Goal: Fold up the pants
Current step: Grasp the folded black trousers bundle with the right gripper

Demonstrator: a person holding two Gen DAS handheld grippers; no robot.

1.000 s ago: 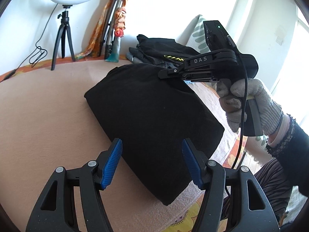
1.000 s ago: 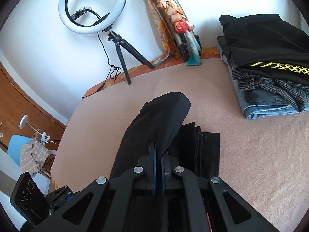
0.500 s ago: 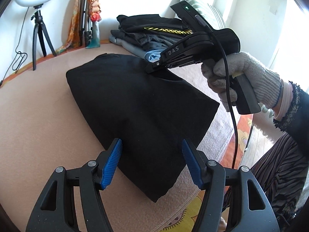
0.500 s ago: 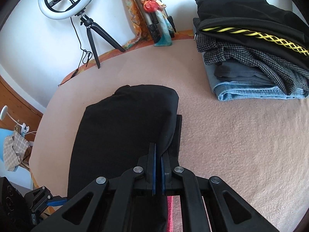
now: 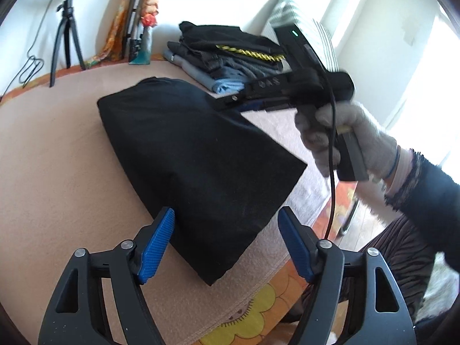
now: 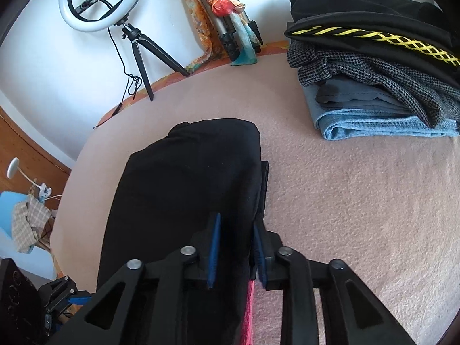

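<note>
The black pants (image 5: 195,155) lie folded into a thick block on the pink blanket (image 5: 51,178). My left gripper (image 5: 227,230) hovers over their near end. Its jaws are opening, and its blue pads (image 5: 158,238) touch no cloth. A gloved hand (image 5: 345,135) holds my right gripper (image 5: 230,102) at the far right edge of the pants. In the right wrist view the right gripper (image 6: 235,247) has its jaws opening. The edge of the pants (image 6: 187,178) lies loose between them, and the pads do not press on it.
A stack of folded clothes (image 6: 373,80) sits at the back right, also visible as the stack (image 5: 230,57) in the left view. A ring light on a tripod (image 6: 103,3) and a scarf-wrapped tripod (image 6: 227,14) stand by the wall. The bed's edge (image 5: 253,310) runs near.
The right gripper's jaws, shut on the pants' edge before, have parted, and the fold lies lower and flatter. The left jaws stand wider. Both views have shifted slightly.
</note>
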